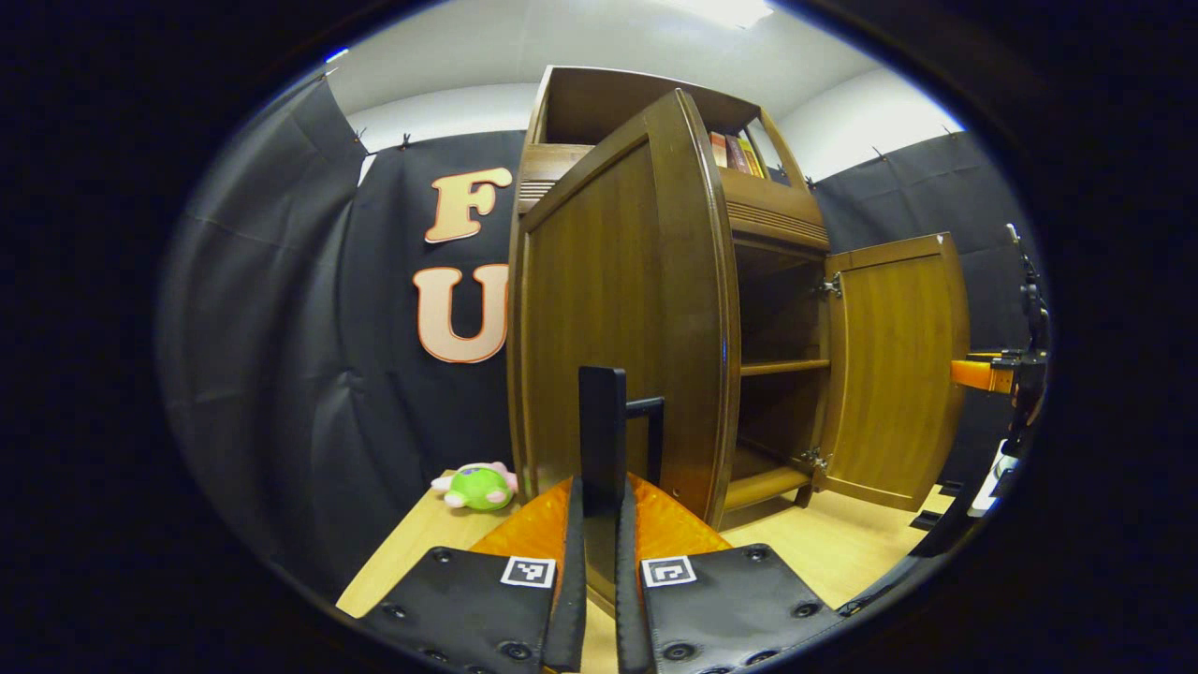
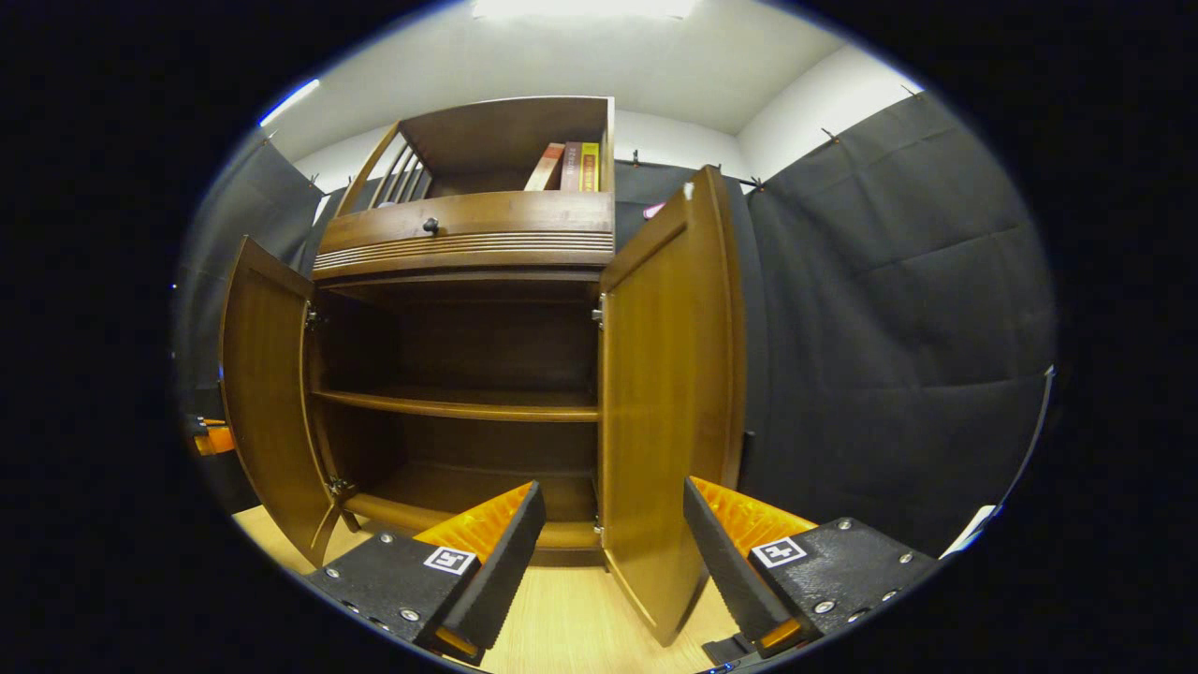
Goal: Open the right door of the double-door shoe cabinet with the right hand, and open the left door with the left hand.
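The brown wooden shoe cabinet [image 2: 468,234] stands with both doors swung out. In the left gripper view the left door [image 1: 608,300] fills the middle, and my left gripper [image 1: 600,489] is shut on its black bar handle [image 1: 601,412]. The right door [image 1: 898,374] hangs open farther right, with the other gripper [image 1: 1006,374] just beyond it. In the right gripper view my right gripper [image 2: 613,552] is open, its fingers standing either side of the right door's [image 2: 664,374] lower edge without pressing it. The left door [image 2: 267,402] is open at the left.
Inside the cabinet are a bare shelf [image 2: 459,404] and a bottom board. Above sit a drawer with a knob [image 2: 430,225] and books [image 2: 571,167]. A green plush toy [image 1: 479,487] lies on the light wood floor [image 1: 842,543] left of the cabinet. Black cloth walls stand close around.
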Motion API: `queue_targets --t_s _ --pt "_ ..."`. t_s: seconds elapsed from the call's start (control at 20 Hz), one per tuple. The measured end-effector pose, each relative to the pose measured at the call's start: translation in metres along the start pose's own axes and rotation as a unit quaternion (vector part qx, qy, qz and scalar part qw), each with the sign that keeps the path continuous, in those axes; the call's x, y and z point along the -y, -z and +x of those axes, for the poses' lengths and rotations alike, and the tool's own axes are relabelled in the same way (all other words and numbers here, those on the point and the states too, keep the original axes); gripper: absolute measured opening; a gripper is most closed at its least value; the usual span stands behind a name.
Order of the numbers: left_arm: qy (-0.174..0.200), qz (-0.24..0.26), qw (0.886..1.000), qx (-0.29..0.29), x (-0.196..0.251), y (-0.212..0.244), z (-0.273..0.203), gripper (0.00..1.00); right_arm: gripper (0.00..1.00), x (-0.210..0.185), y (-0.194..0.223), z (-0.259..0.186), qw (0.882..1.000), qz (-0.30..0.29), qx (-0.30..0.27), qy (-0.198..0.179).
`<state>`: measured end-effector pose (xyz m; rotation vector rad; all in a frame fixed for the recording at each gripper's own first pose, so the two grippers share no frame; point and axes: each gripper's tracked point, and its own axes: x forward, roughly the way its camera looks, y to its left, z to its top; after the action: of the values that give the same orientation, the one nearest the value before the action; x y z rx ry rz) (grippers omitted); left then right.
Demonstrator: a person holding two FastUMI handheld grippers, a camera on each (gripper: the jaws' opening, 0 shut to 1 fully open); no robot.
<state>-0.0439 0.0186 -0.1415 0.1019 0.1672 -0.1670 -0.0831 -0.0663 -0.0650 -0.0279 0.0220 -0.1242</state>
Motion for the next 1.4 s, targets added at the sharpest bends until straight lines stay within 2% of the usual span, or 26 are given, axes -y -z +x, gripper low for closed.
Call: queue_targets --t_s 0.05,0.45,0.6,0.85,1.0,1.15,1.2,1.4 --pt "-0.009 0.002 1.0 -0.001 -0.006 0.0 -0.004 0.2 1.0 -0.005 -0.001 0.003 1.0 0.002 0.002 -0.005" --pt "-0.066 0.013 0.998 -0.003 -0.054 -0.004 -0.017 0.18 1.0 -0.039 0.016 0.03 0.999 0.005 -0.012 -0.04" --pt "-0.086 0.012 0.996 0.0 -0.07 -0.007 -0.029 0.12 1.0 -0.048 0.019 0.04 0.999 0.006 -0.017 -0.051" --pt "-0.129 0.005 0.991 0.024 -0.099 -0.029 -0.061 0.12 1.0 -0.058 0.02 0.05 0.998 0.008 -0.018 -0.066" --pt "-0.106 -0.02 0.994 0.034 -0.084 -0.041 -0.079 0.12 1.0 -0.058 0.022 0.054 0.997 0.013 -0.021 -0.071" --pt "-0.088 -0.015 0.995 0.034 -0.058 -0.049 -0.081 0.12 1.0 -0.058 0.021 0.055 0.997 0.019 -0.022 -0.077" --pt "-0.073 -0.015 0.997 0.034 -0.045 -0.052 -0.078 0.12 0.92 -0.059 0.019 0.055 0.996 0.02 -0.02 -0.079" --pt "-0.028 -0.04 0.998 0.028 -0.001 -0.061 -0.063 0.12 0.92 -0.054 0.009 0.053 0.996 0.022 -0.012 -0.084"
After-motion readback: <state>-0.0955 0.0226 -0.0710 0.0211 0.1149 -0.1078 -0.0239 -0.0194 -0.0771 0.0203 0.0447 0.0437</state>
